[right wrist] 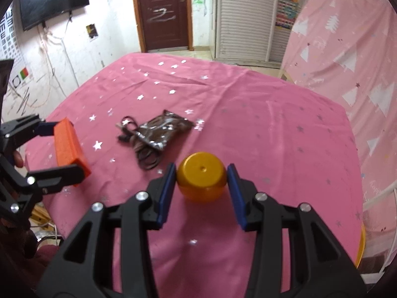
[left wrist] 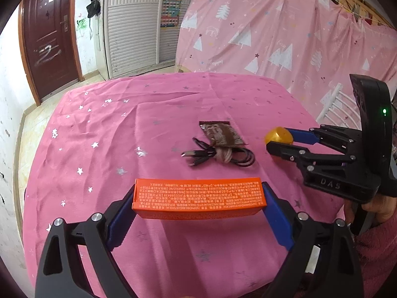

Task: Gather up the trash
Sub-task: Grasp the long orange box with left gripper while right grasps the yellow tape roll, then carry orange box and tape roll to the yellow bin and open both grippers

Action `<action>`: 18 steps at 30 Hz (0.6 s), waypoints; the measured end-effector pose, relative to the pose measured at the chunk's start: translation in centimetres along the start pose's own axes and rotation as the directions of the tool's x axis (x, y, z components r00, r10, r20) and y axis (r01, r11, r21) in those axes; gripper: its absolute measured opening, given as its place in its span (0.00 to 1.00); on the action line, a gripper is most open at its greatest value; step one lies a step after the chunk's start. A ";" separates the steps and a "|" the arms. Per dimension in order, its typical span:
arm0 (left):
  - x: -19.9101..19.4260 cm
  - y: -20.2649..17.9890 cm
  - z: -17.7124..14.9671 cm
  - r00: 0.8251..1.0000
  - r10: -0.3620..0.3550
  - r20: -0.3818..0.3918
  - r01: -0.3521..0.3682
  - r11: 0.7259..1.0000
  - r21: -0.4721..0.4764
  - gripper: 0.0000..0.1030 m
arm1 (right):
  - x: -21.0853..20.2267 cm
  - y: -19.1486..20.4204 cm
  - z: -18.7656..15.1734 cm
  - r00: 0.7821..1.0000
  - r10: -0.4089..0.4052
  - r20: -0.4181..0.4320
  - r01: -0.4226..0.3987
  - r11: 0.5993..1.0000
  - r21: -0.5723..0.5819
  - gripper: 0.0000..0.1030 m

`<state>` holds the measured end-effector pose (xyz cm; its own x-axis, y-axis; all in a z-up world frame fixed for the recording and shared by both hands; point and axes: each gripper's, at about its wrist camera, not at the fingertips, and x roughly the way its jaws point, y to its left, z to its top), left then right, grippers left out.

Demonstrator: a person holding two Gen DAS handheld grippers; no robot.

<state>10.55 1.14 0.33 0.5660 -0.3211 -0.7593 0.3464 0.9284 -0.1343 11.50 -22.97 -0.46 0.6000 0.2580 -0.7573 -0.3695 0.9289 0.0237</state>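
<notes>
My left gripper [left wrist: 198, 196] is shut on an orange box [left wrist: 198, 197] printed with small text, holding it by its two ends above the pink tablecloth; the box also shows in the right wrist view [right wrist: 69, 146]. My right gripper [right wrist: 202, 173] is shut on a round orange-yellow capsule [right wrist: 202, 175], its blue pads against both sides; the capsule also shows in the left wrist view [left wrist: 278, 135]. On the cloth between them lie a brown shiny wrapper [left wrist: 220, 134] [right wrist: 163, 128] and a coiled black USB cable [left wrist: 220, 155] [right wrist: 146, 156].
The table [left wrist: 99, 149] is covered in a pink star-print cloth. A pink tree-print curtain [left wrist: 285, 32] hangs behind it. A brown door [right wrist: 165, 12] and white louvred cabinet [right wrist: 243, 22] stand at the far wall. A white rack [left wrist: 340, 106] stands at the right.
</notes>
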 end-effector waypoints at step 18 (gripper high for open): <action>0.5 -7.0 2.5 1.000 -0.010 0.014 0.009 0.995 0.100 0.84 | -3.6 -6.4 -1.7 0.994 -0.022 0.103 0.010 0.993 0.119 0.39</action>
<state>10.28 -6.04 2.53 0.5726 -0.3331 -0.7491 0.4248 0.9021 -0.0764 10.53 -30.34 0.99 0.6778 0.2630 -0.6866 -0.2761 0.9565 0.0938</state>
